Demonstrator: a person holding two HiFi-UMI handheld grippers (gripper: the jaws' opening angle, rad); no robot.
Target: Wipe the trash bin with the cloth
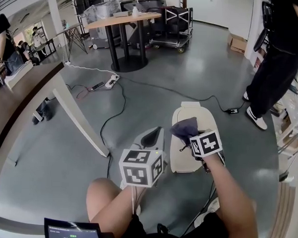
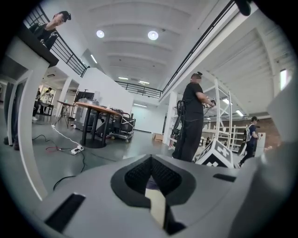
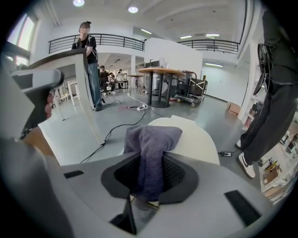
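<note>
A cream trash bin (image 1: 200, 118) stands on the grey floor just ahead of me, its rounded top facing up. My right gripper (image 1: 188, 135) hovers over the bin's near half, shut on a purple-grey cloth (image 1: 184, 126) that bunches out past the jaws. In the right gripper view the cloth (image 3: 151, 144) hangs between the pads of the right gripper (image 3: 150, 162), with the bin (image 3: 198, 139) right behind it. My left gripper (image 1: 152, 136) sits just left of the bin, apart from it. Seen along its own jaws, the left gripper (image 2: 151, 160) is shut with nothing held.
A slanted white table leg (image 1: 78, 113) stands to the left. A power strip (image 1: 111, 81) and black cables (image 1: 112, 115) lie on the floor beyond. A person in black (image 1: 277, 72) stands at the right beside shelving. A round table (image 1: 124, 22) and carts are at the back.
</note>
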